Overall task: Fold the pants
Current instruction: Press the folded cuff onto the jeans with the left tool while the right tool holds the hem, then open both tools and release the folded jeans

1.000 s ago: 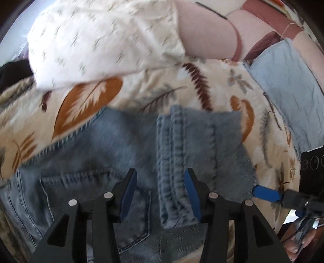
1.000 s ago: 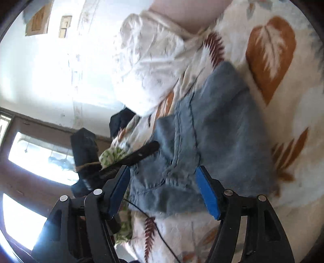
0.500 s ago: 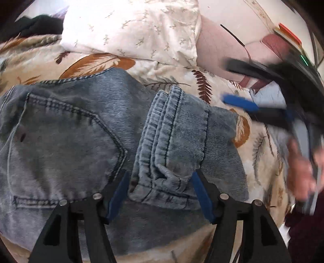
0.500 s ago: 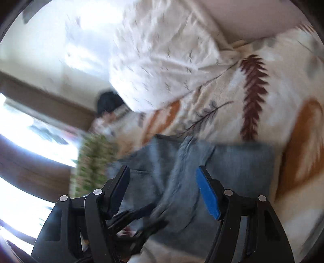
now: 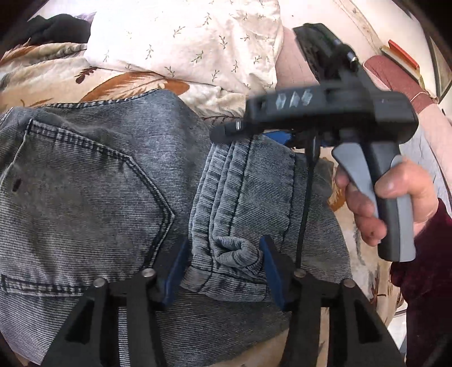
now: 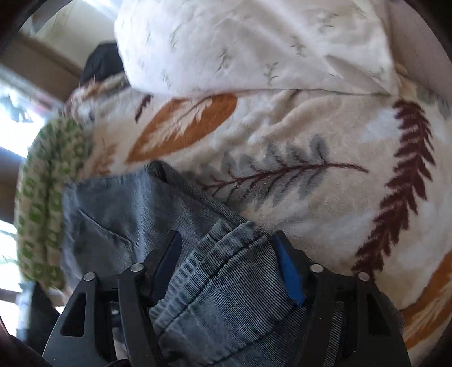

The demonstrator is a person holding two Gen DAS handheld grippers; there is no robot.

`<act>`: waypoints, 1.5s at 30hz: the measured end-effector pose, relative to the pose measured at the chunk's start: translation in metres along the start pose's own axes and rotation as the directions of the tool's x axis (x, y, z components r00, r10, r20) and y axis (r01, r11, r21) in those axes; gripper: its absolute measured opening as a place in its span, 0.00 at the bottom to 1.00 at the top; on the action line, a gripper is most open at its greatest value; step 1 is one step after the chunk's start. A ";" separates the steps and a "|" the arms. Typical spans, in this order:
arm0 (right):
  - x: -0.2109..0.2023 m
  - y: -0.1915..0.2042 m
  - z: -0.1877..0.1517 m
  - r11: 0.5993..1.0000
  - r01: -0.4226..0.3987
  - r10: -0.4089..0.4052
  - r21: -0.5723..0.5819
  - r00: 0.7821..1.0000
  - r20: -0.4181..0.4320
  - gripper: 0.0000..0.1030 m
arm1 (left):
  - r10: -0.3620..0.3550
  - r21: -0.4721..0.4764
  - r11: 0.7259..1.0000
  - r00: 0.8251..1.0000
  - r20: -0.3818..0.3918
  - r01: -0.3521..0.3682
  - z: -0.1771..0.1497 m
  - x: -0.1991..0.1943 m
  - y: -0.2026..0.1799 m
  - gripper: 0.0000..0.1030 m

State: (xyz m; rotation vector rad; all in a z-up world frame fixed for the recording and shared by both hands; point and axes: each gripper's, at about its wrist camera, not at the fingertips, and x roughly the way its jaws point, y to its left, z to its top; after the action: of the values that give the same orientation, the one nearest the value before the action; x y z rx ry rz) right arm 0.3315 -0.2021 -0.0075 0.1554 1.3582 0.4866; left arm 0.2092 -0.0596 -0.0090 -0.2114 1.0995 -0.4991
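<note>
Grey-blue jeans lie folded on a leaf-print blanket, back pocket up, with the hemmed leg cuff laid across them. My left gripper is open, its blue pads either side of the cuff's near corner. My right gripper comes in from the right over the cuff's far end, held in a hand. In the right wrist view my right gripper is open around the cuff, with the jeans beyond.
A white sprigged pillow lies behind the jeans; it also shows in the right wrist view. A green patterned cloth lies at the blanket's left edge by a bright window. Dark clothing sits far left.
My right gripper swung in over the jeans and came down onto the far end of the cuff. My left gripper moved slightly closer to the cuff's near corner.
</note>
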 end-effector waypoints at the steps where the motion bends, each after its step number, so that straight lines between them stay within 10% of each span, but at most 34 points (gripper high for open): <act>1: 0.002 0.004 -0.001 0.999 0.035 -0.036 -0.029 0.999 -0.007 0.48 | -0.001 0.007 1.000 1.000 -0.002 0.001 -0.001 0.000 0.000 0.47; 10: -0.008 0.018 -0.006 0.985 0.154 -0.152 -0.076 0.988 0.030 0.31 | -0.037 0.030 0.999 0.999 0.004 0.037 -0.004 -0.011 -0.004 0.40; 24: -0.059 0.048 -0.023 0.994 0.040 -0.029 -0.099 0.993 0.115 0.31 | -0.117 0.025 0.993 0.991 0.058 0.116 -0.028 -0.053 -0.023 0.39; 34: 0.021 0.058 -0.025 0.995 0.026 -0.027 -0.092 1.000 -0.015 0.47 | -0.094 -0.076 0.993 0.995 -0.019 0.093 -0.044 -0.020 0.009 0.41; 39: -0.028 0.038 -0.031 0.985 -0.170 0.169 0.003 0.979 0.116 0.59 | -0.082 -0.032 0.996 0.997 -0.001 0.082 -0.044 -0.042 0.002 0.42; 45: -0.115 -0.012 -0.075 0.967 -0.241 0.201 0.087 0.923 0.327 0.64 | -0.051 0.061 0.997 0.995 0.082 0.046 -0.051 -0.077 -0.009 0.42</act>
State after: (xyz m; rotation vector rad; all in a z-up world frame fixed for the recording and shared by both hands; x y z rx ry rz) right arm 0.2474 -0.2744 0.0749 0.4761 1.0589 0.5396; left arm 0.1334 -0.0263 0.0331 -0.2064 0.9989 -0.5609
